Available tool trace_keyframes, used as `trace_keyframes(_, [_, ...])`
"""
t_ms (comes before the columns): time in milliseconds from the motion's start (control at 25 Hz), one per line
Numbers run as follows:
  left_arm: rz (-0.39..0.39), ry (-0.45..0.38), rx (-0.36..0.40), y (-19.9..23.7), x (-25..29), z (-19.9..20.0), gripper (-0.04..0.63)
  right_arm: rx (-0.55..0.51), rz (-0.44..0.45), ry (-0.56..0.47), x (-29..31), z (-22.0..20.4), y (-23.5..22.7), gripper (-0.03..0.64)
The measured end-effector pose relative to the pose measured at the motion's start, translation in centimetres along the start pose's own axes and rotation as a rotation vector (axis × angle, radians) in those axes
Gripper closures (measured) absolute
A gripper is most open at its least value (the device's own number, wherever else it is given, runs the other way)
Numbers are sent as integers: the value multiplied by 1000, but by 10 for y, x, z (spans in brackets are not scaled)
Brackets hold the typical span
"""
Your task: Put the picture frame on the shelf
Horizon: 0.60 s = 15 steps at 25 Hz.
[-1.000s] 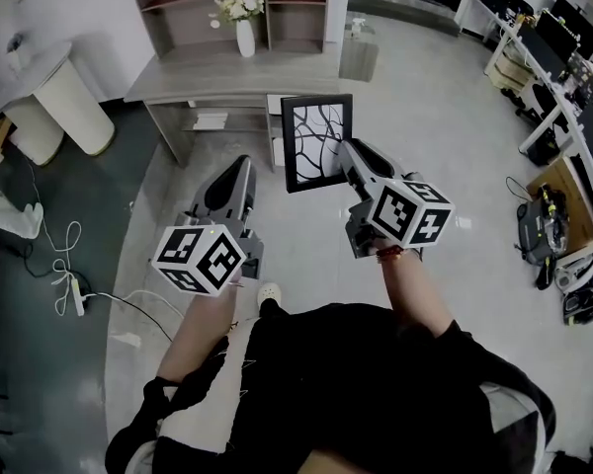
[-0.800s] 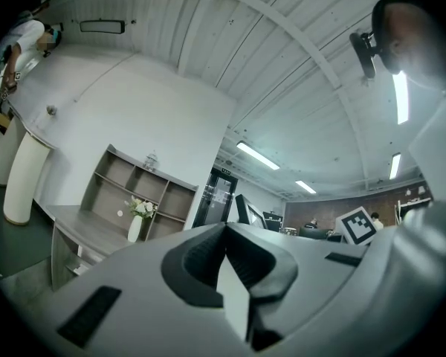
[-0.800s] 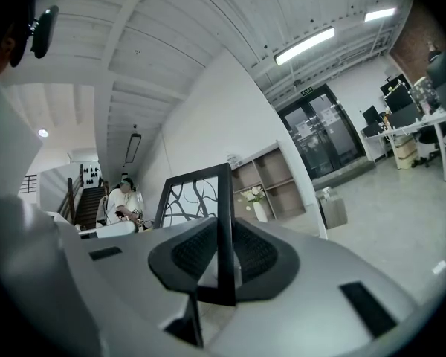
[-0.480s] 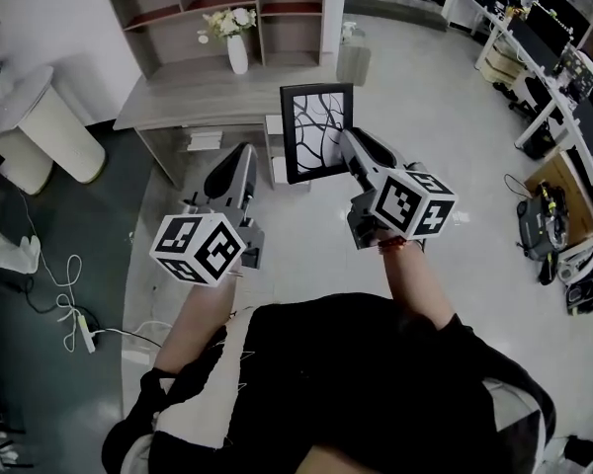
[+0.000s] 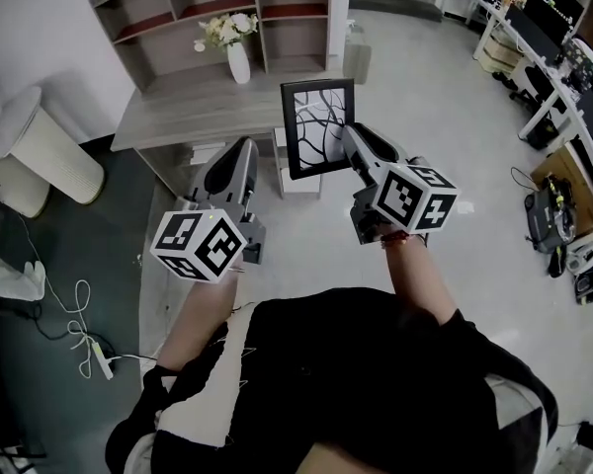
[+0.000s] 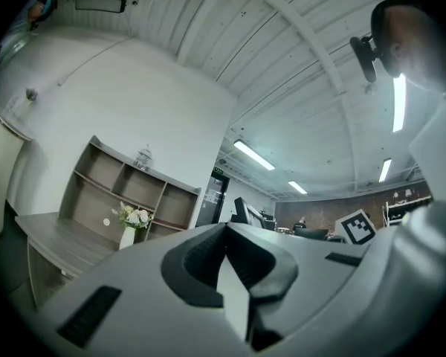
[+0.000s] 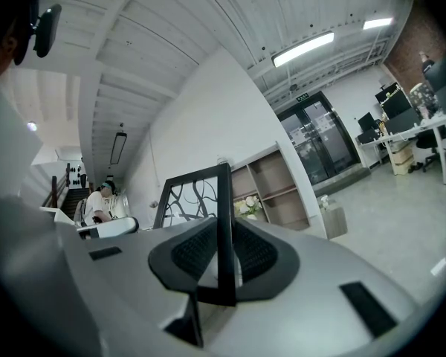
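The picture frame (image 5: 316,126) is black with a white branch pattern. My right gripper (image 5: 350,138) is shut on its right edge and holds it upright in the air. In the right gripper view the frame's edge (image 7: 224,222) stands pinched between the pads. The left gripper (image 5: 243,150) hangs beside it on the left, shut and holding nothing; its jaws (image 6: 224,230) meet at the tips. Ahead stands the wooden shelf unit (image 5: 208,8) on a desk (image 5: 188,117), with a white vase of flowers (image 5: 236,59) on the desktop.
A white round bin (image 5: 42,161) stands left of the desk. A power strip (image 5: 101,363) and cable lie on the floor at left. A small grey box (image 5: 356,52) sits right of the shelf. Office desks with monitors (image 5: 544,18) line the right side.
Both grippers and the held frame have moved forward toward the desk and shelf, which now lie closer in the head view. The grip on the frame is unchanged.
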<state>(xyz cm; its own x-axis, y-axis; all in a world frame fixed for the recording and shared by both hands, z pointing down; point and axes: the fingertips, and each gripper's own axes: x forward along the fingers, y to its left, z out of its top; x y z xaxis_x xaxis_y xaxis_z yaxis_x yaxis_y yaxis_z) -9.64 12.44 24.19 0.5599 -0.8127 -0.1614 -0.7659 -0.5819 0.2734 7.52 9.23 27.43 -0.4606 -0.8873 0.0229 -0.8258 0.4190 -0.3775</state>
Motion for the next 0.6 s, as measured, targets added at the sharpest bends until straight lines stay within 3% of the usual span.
trace_keyframes(360, [19,-17,-26,52,34,-9,584,21,-33,5,41,-18,-16,540])
trace_keyframes(600, [-5,61,-54,69,80,-43,584,54,-63,48,73,-28,-54,540])
